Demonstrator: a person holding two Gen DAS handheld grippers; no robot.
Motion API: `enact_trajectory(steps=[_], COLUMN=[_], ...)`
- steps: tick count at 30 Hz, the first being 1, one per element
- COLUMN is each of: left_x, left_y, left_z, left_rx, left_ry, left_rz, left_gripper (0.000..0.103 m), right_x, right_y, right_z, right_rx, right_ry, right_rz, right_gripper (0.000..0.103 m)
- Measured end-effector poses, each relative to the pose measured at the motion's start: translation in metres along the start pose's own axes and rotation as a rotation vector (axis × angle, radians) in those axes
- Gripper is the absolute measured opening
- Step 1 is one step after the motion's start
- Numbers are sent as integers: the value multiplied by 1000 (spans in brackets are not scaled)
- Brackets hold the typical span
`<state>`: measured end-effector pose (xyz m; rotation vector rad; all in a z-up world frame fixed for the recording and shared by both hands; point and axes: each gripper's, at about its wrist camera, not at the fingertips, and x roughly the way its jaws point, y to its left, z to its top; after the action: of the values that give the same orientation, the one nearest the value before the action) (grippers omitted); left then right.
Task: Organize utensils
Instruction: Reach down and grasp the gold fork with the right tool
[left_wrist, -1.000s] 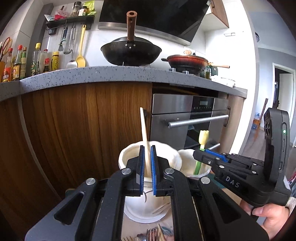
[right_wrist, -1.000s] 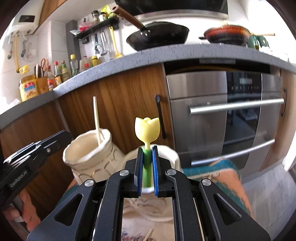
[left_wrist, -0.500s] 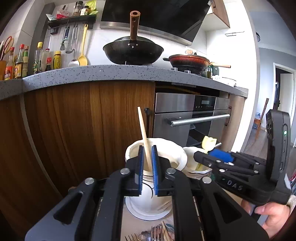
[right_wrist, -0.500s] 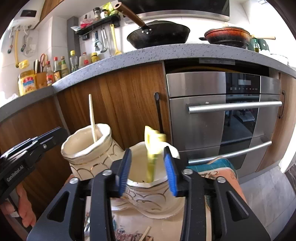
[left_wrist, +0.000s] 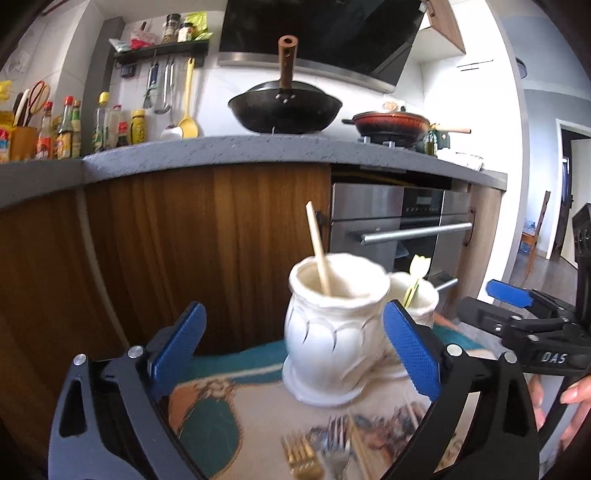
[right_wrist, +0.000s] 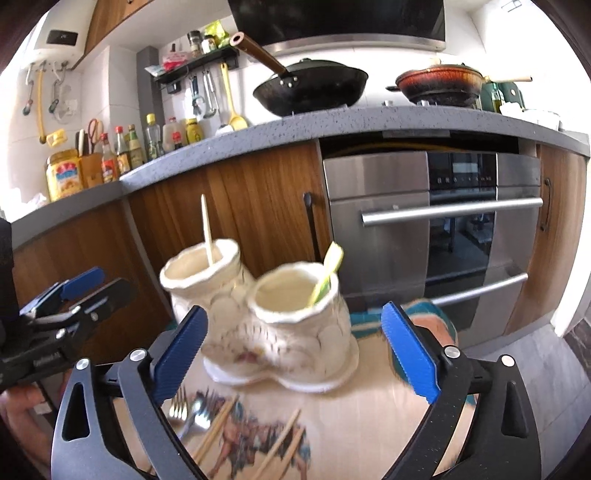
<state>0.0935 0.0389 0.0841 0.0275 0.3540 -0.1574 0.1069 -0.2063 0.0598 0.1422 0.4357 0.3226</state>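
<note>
Left tool (left_wrist: 293, 350): jaws opening, blue pads spread wide and gripping nothing; the left pot (left_wrist: 334, 325) stands between and beyond them, untouched. Right tool (right_wrist: 293, 350): jaws likewise opening, nothing clamped, its pads flanking the right pot (right_wrist: 299, 325) without contact.

Landmark: the twin white ceramic pot holder, two joined pots on a shared base, standing on the bench (right_wrist: 369, 417), whose top bears a printed pattern. In the left pot a pale chopstick (left_wrist: 318, 247) leans with its upper end tilted away from the right pot. In the right pot a utensil with a green stem and yellow tulip-shaped head (right_wrist: 327, 273) leans against the rim on the side away from the left pot.

In front of the holder, toward the tools, loose utensils lie on the bench: forks (left_wrist: 321, 450), one gold and one silver, a spoon (right_wrist: 195, 413), and several chopsticks (right_wrist: 280, 443); blur hides their exact number.

Behind the holder: wooden cabinet fronts (left_wrist: 207, 251) and a steel oven (right_wrist: 436, 229) under a grey speckled counter carrying a black wok (left_wrist: 284, 110) and a red pan (left_wrist: 391, 123).

Each tool appears at the edge of the other's view, with fingers of the holding hand (left_wrist: 572, 413) visible.
</note>
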Motion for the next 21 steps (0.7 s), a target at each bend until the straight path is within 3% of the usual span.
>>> enact_trajectory(steps=[10,16,19,21], left_x=[-17,-15,-10,-9], left_y=[28,37,42,45], left_z=[-41,-43,-44,-44], left_rx=[-68,-88,-109,-122], left_ry=[100,100,116,122], left_rz=[3,13,-1,-1], left_gripper=[97,97,97,97], right_x=[-11,-6,0,5], right_y=[26,80,111,128], right_z=[-65,-92,-100,-104], right_rx=[12,-95,-187,-232], right_ry=[221,312,338,360], right_rz=[44,95,92,94], right_gripper=[96,96,93,77])
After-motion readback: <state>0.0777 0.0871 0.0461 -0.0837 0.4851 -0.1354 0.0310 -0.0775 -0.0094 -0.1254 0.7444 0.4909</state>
